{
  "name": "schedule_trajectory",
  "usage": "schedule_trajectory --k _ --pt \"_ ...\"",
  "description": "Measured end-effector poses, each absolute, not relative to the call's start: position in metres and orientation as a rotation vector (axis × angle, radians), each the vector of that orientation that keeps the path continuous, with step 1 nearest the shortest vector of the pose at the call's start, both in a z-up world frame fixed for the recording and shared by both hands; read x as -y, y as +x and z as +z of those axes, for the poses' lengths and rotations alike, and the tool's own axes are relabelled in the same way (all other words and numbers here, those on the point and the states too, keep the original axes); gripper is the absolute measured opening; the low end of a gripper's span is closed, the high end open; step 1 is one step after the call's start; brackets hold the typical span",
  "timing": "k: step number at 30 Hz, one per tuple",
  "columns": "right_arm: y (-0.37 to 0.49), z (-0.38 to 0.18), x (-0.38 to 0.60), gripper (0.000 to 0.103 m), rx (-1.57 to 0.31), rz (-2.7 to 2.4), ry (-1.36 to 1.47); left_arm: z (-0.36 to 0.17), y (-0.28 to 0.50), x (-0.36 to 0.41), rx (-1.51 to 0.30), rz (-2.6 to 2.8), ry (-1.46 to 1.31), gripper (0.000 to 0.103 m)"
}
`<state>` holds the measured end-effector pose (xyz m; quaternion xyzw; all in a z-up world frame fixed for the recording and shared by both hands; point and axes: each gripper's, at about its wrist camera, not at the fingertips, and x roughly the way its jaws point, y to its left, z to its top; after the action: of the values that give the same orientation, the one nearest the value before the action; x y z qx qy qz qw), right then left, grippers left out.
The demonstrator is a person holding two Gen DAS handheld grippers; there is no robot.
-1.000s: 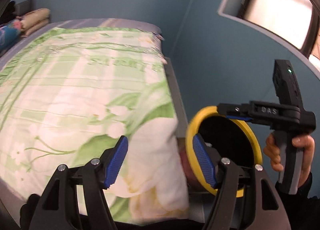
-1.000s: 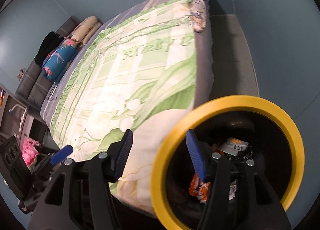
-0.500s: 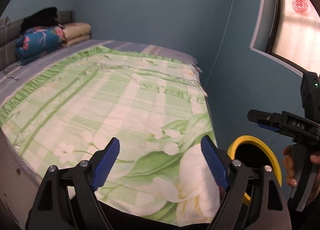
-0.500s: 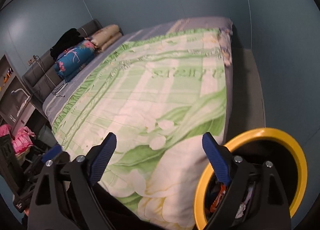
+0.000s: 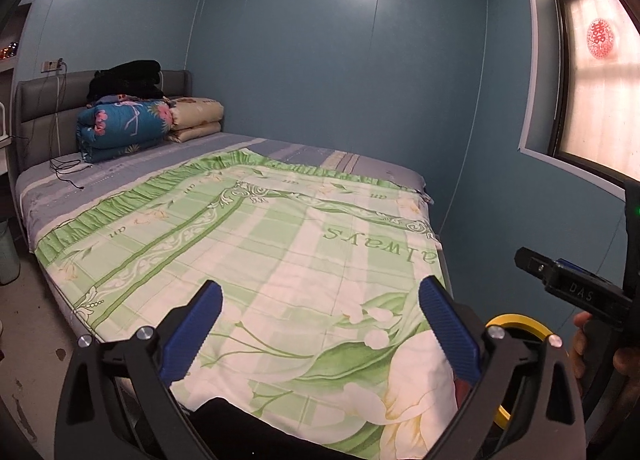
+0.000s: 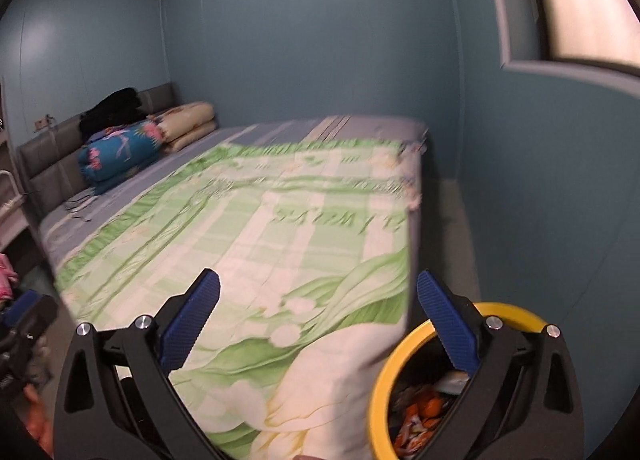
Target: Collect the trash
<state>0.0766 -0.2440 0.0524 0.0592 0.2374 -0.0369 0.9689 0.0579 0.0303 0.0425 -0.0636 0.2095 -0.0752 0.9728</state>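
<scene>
A black bin with a yellow rim (image 6: 404,364) stands on the floor at the bed's near right corner, with orange and white wrappers (image 6: 420,412) inside it. In the left wrist view only a slice of that yellow rim (image 5: 516,319) shows behind the right finger. My left gripper (image 5: 320,324) is high over the quilt, its jaws still opening, nothing between them. My right gripper (image 6: 318,320) is also above the quilt edge, jaws opening and empty. The right gripper's body (image 5: 580,292) and the hand on it appear at the right of the left wrist view.
A bed with a green and white floral quilt (image 5: 280,260) fills the middle. Folded blankets (image 5: 124,126) and dark clothes lie by the grey headboard (image 5: 40,108). Blue walls close in behind and on the right, with a window (image 5: 600,80) and a narrow floor strip (image 6: 448,228).
Both grippers have risen and tipped up away from the bin, so more of the room shows. Their jaws have spread much wider. The bin has slid down to the lower right.
</scene>
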Motion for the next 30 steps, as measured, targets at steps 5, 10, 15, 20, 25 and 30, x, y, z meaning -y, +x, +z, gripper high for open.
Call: schedule_trajectory --k 5,10,15,20,25,30 --pt "0.061 0.050 0.237 0.095 -0.414 -0.107 0.098 0.045 0.046 -0.032 -0.394 -0.105 -0.140 0.095" --pt "0.048 0.041 0.231 0.095 -0.375 -0.123 0.094 0.042 0.032 -0.029 -0.387 -0.083 -0.126 0.095" --pt "0.039 0.032 0.228 0.095 -0.375 -0.141 0.104 0.040 0.017 -0.021 -0.386 -0.096 -0.109 0.095" --pt "0.031 0.025 0.228 0.095 -0.366 -0.159 0.102 0.035 0.007 -0.015 -0.378 -0.095 -0.113 0.095" --pt "0.029 0.014 0.231 0.095 -0.391 -0.163 0.127 0.032 0.004 -0.014 -0.372 -0.094 -0.131 0.095" --pt "0.024 0.005 0.229 0.095 -0.386 -0.182 0.117 0.032 0.000 -0.016 -0.353 -0.087 -0.132 0.095"
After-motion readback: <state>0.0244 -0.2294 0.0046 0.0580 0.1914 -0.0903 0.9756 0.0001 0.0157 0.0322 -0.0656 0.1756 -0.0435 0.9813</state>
